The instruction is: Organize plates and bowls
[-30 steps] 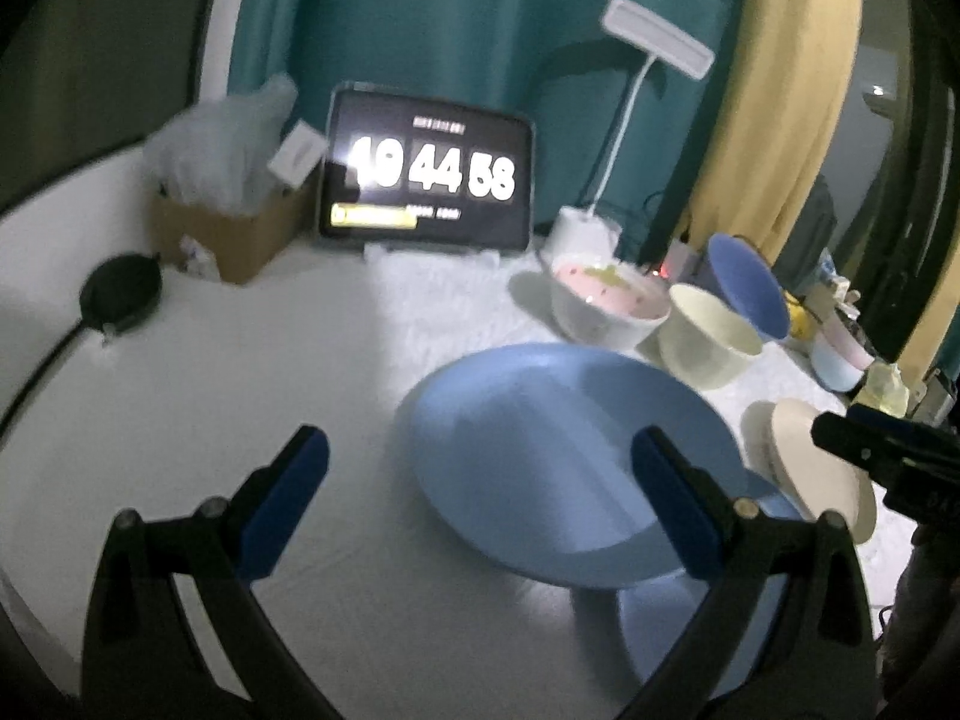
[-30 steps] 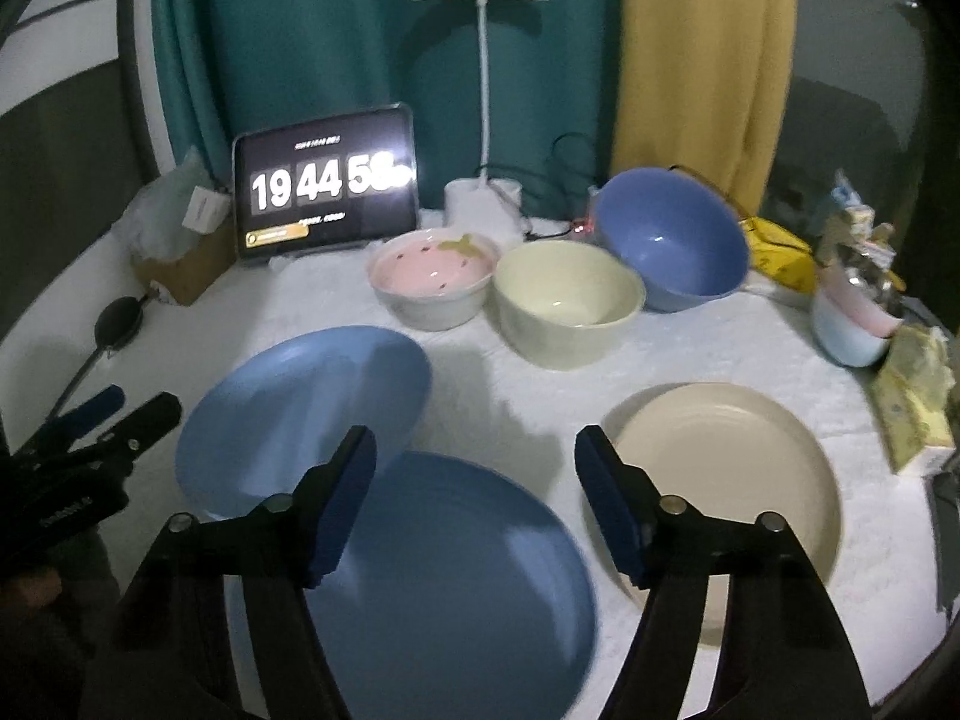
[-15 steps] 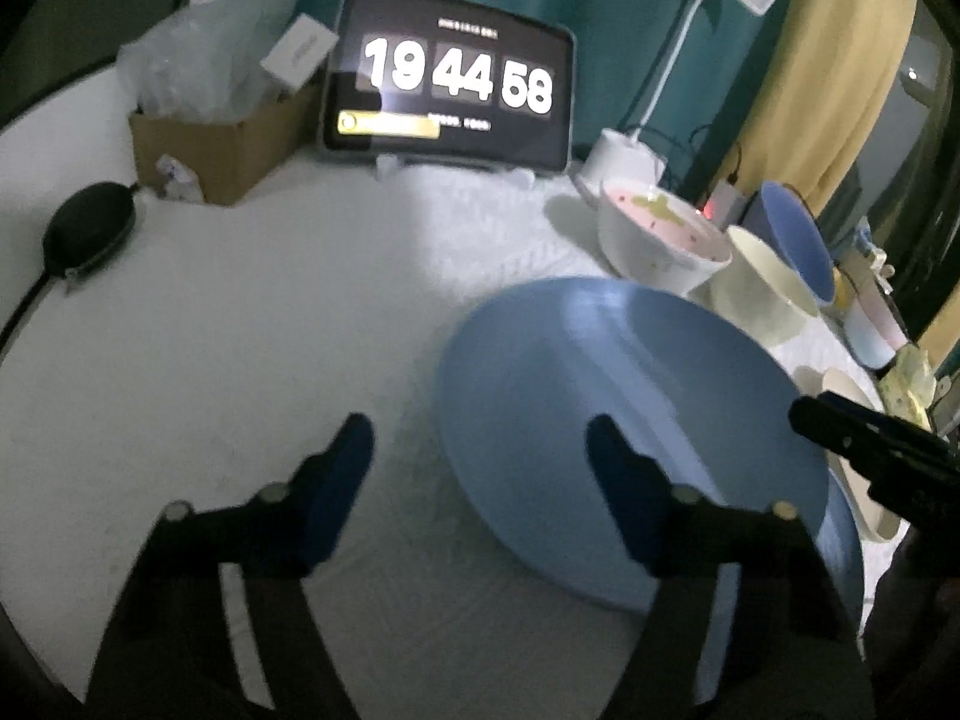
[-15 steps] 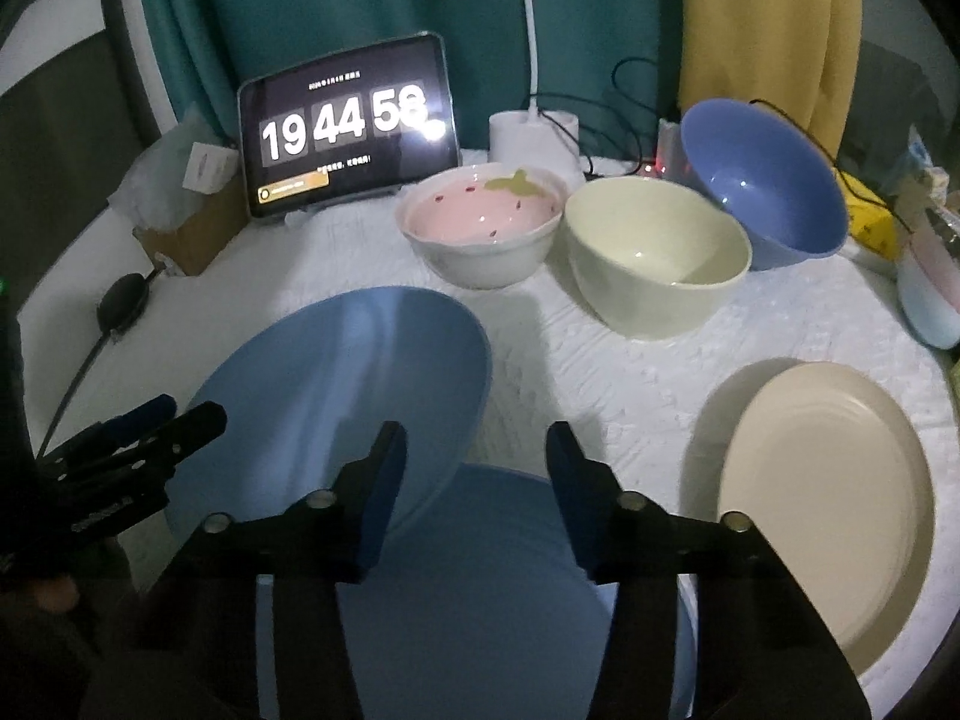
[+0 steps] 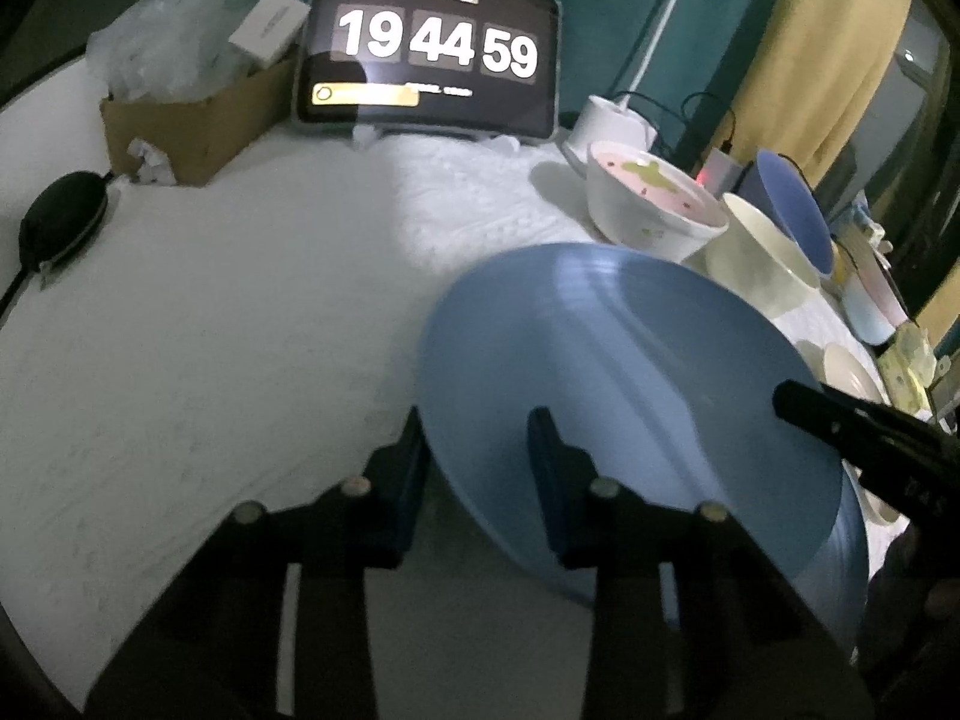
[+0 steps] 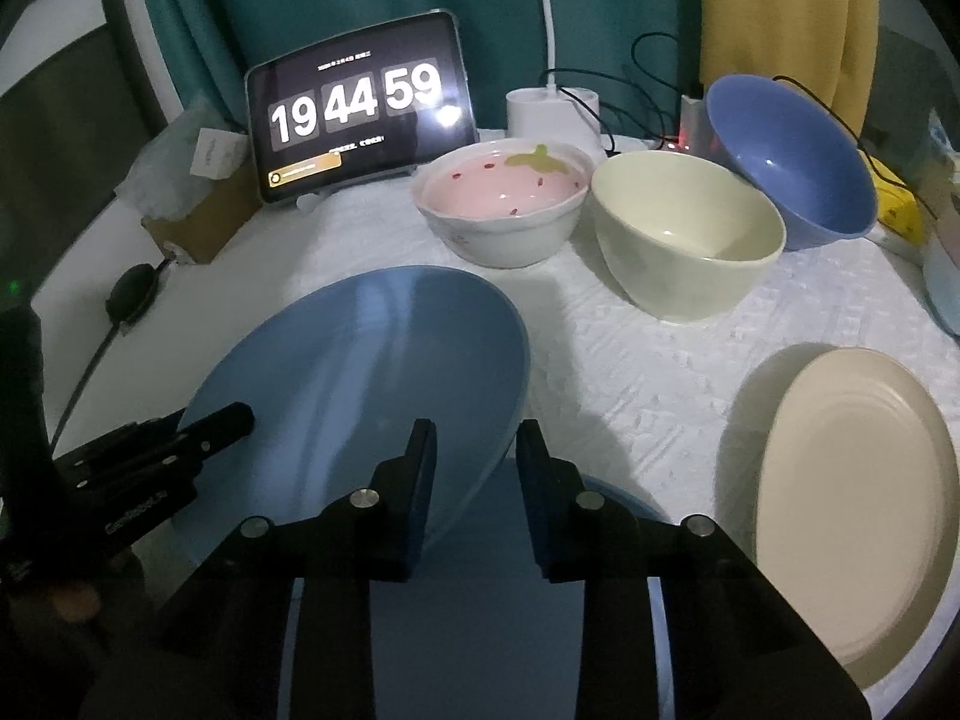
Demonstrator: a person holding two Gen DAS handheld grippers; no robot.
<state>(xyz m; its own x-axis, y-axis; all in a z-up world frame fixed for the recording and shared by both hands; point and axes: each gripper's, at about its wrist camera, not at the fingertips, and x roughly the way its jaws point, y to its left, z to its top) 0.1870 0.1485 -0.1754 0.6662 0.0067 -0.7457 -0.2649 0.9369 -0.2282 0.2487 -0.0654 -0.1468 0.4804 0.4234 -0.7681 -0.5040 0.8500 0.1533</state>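
Left tool [image 5: 477, 468] has just been closing astride the near rim of the tilted blue plate [image 5: 630, 384], which overlaps a second blue plate [image 6: 480, 588]; right tool [image 6: 474, 474] likewise straddles its opposite edge. Uneven pinches could let it slip onto the surface [image 5: 240, 324].

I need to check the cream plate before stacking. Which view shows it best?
Right wrist view: the cream plate lies nearly whole on the white cloth. Left wrist view shows only a sliver behind the blue plate.

Right gripper [image 6: 471, 456] jaws straddle blue plate [image 6: 360, 384] rim.
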